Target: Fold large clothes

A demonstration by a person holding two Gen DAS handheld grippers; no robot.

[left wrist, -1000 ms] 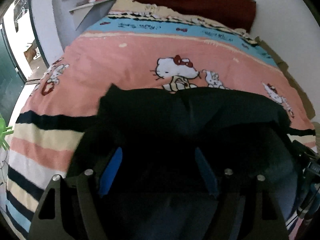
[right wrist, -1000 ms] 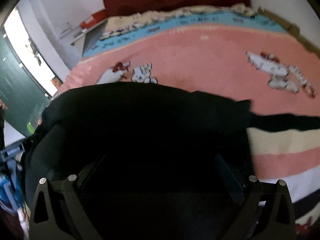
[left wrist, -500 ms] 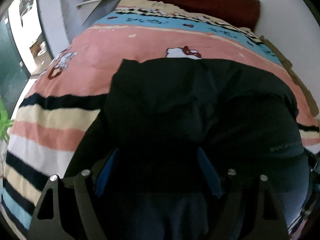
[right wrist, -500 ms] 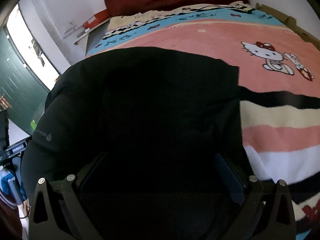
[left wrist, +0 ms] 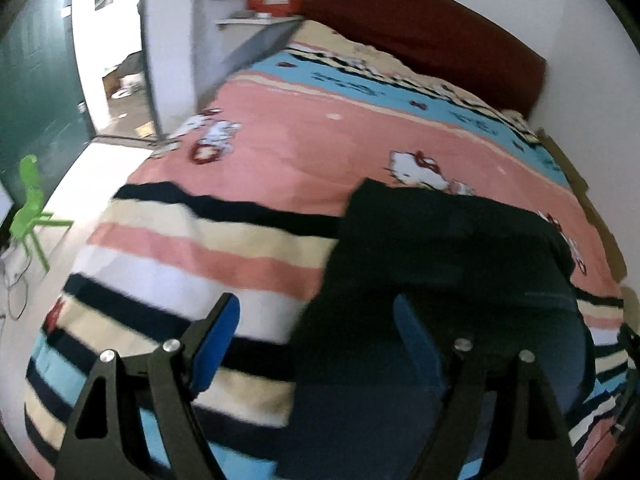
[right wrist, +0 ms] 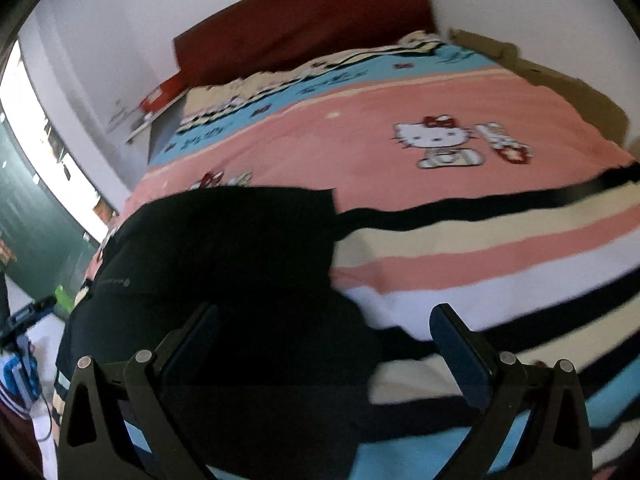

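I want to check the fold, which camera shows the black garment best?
The right wrist view: the folded black fabric garment lies there with its far edge and corner plain. In the left wrist view the garment is darker and partly cut off.

One large black garment [left wrist: 448, 264] lies folded on one bed covered by a single pink, cream, black and blue striped blanket [left wrist: 280, 148], with one dark red headboard [left wrist: 432, 44] behind it. Two handheld black two-finger grippers are in view, the left gripper [left wrist: 316, 336] and the right gripper [right wrist: 326, 334], each with two blue-padded fingers spread wide apart. Off to the side stand one small bright green plastic chair [left wrist: 30, 200], one dark green door [left wrist: 36, 68] and one red box on a wall shelf [left wrist: 272, 2].
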